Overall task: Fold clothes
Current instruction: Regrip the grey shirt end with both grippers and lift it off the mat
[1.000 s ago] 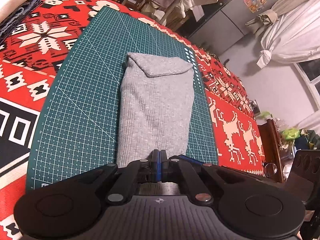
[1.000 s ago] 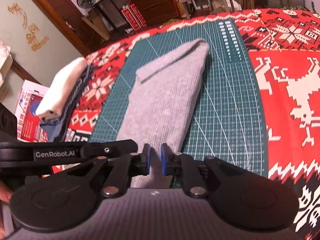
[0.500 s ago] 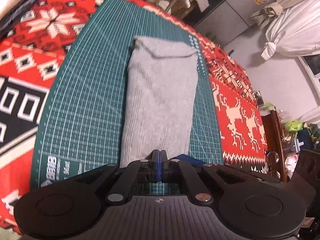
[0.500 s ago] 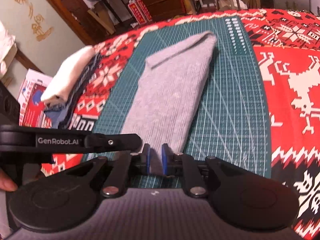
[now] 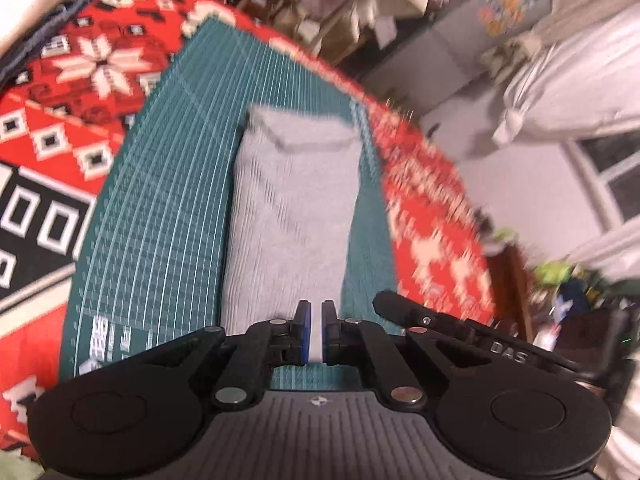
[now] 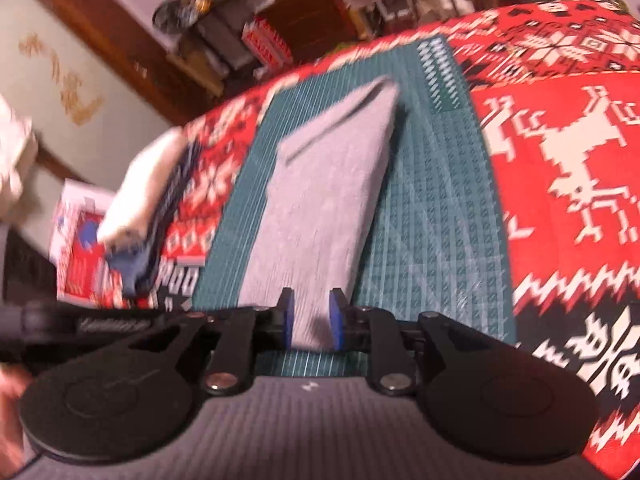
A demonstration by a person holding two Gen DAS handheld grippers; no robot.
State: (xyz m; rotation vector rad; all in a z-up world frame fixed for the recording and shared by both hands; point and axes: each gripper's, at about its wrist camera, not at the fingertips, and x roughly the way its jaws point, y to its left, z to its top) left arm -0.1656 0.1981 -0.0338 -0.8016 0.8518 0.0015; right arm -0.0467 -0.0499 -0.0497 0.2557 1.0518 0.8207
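red patterned blanket (image 5: pixel 80 128) carries a green cutting mat (image 5: pixel 160 216) and folded clothes stack (image 6: pixel 148 196).

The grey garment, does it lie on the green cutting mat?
Yes, the grey garment lies folded on the green cutting mat.

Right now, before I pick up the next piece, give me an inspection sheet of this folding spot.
Surface: green cutting mat on a red patterned cloth.
Job's things: grey garment folded into a long strip, lying flat on the mat.
Clutter: stack of folded clothes beside the mat.
Grippers: left gripper narrowly parted; right gripper opening. The garment's near end shows in both gaps, not pinched.
Cables: nothing seen.
Surroundings: tied white curtain, wooden shelves, blurred.
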